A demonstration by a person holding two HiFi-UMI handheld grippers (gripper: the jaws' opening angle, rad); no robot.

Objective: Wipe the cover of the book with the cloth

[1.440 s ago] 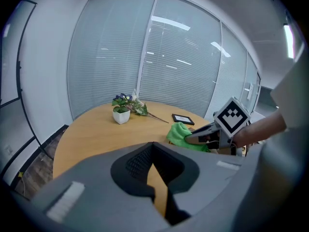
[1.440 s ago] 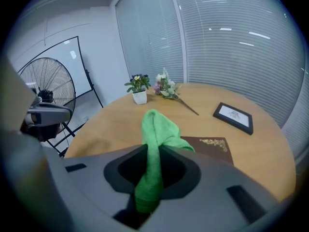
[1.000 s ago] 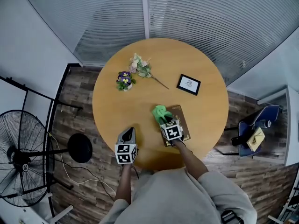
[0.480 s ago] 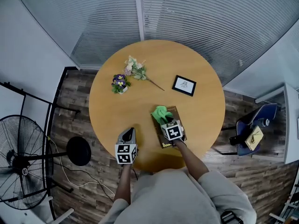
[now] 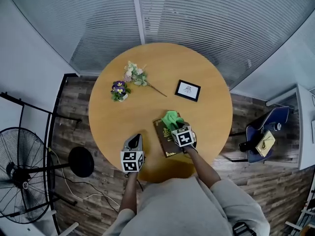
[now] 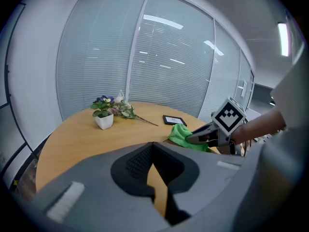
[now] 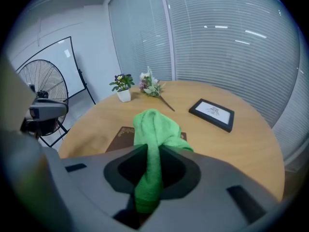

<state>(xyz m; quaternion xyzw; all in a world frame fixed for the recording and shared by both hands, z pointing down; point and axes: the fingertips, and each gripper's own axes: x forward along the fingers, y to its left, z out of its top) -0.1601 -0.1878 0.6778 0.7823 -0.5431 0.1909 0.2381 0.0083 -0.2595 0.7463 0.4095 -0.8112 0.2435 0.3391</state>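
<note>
A dark brown book [image 5: 164,137] lies on the round wooden table [image 5: 147,109] near its front edge; its cover [image 7: 121,134] shows ahead of my right jaws. My right gripper [image 5: 175,127] is shut on a green cloth [image 5: 172,119], which hangs bunched out of the jaws [image 7: 153,129] and rests on the book's far right part. My left gripper [image 5: 133,141] is shut and holds nothing, hovering over bare table to the left of the book. From the left gripper view the cloth [image 6: 186,135] and the right gripper's marker cube [image 6: 227,117] are at right.
Farther back on the table are a black picture frame [image 5: 187,90], a small white pot of purple flowers [image 5: 118,90] and a loose flower sprig [image 5: 136,76]. On the floor stand a fan [image 5: 19,176] at left and a chair [image 5: 261,136] at right.
My right gripper has slid the cloth rightward over the cover, so more of the book's left side shows. The left gripper has stayed put.
</note>
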